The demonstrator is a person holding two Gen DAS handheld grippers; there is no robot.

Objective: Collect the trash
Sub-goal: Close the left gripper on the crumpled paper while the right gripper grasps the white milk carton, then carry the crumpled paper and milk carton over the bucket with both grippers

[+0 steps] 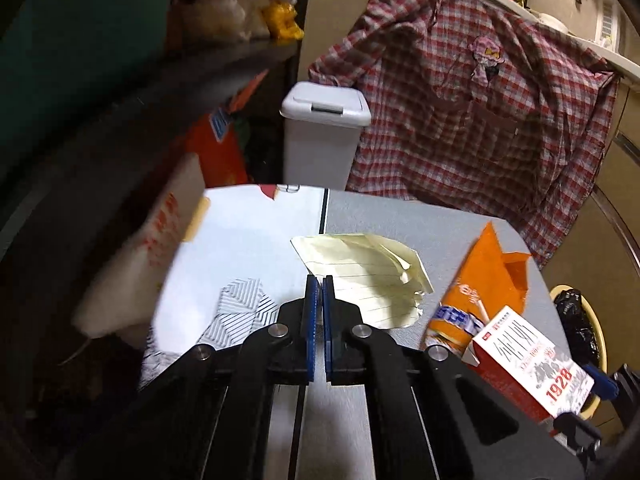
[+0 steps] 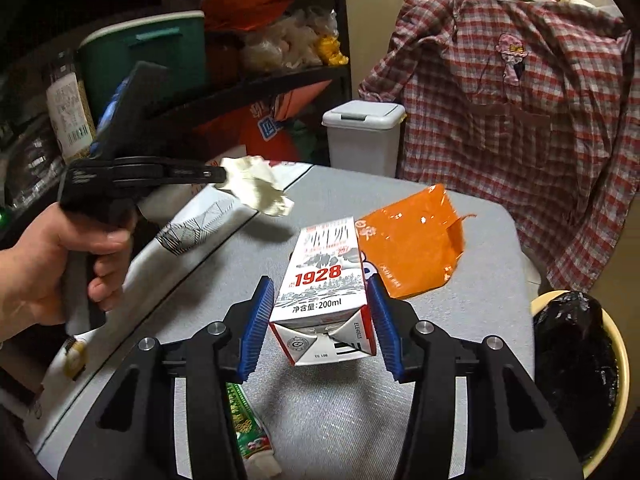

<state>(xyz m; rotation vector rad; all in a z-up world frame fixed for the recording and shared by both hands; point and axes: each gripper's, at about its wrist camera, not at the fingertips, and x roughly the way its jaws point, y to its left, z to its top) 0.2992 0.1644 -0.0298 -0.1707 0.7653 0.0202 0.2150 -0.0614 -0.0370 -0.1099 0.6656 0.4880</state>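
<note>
My left gripper (image 1: pixel 319 280) is shut on a crumpled sheet of yellow lined paper (image 1: pixel 360 280). The right wrist view shows that gripper (image 2: pixel 222 174) in a person's hand (image 2: pixel 60 264), holding the paper (image 2: pixel 256 188) up above the grey table (image 2: pixel 340 412). My right gripper (image 2: pixel 319 282) is shut on a red and white milk carton (image 2: pixel 324 292) marked 1928, blue pads on both its sides, lifted off the table. The carton (image 1: pixel 532 364) also appears at the right of the left wrist view. An orange wrapper (image 2: pixel 412 240) lies on the table behind the carton.
A yellow bin with a black bag (image 2: pixel 576 364) stands at the table's right edge. A white lidded bin (image 2: pixel 362 128) stands beyond the far edge, next to a hanging plaid shirt (image 2: pixel 520 120). A green wrapper (image 2: pixel 244 424) and a patterned white bag (image 2: pixel 192 228) lie on the table. Dark shelves fill the left.
</note>
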